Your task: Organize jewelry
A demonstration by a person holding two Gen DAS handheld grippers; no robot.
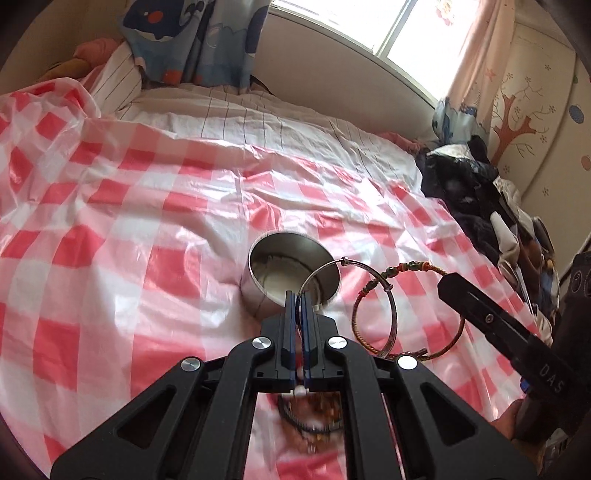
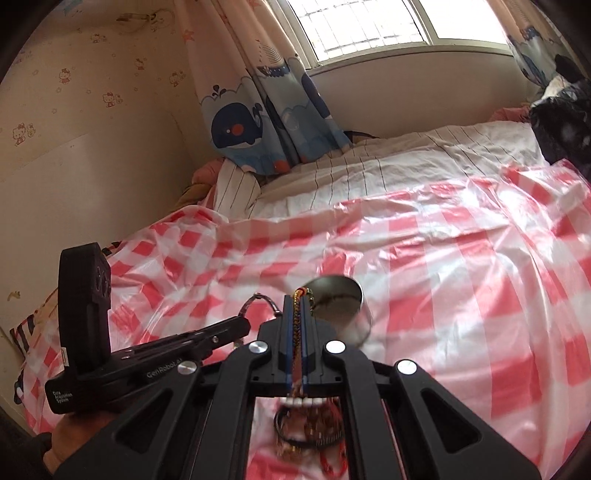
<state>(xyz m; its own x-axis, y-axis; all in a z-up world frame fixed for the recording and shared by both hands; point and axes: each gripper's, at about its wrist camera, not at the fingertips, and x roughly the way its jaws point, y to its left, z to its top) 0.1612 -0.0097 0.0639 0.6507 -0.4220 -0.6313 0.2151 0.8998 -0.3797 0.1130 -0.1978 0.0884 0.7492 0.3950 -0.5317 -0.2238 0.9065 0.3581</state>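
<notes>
One steel cup (image 1: 293,275) sits on the checked sheet (image 1: 110,221). The left gripper (image 1: 298,299) is clamped on one silver bangle (image 1: 354,295); the right gripper (image 2: 296,301) pinches one braided cord bracelet (image 1: 413,306) (both lifted beside the cup). One jewelry heap (image 2: 310,428) lies below.

Whale-print curtain (image 2: 258,122) hangs beside a bright window (image 2: 369,29).
</notes>
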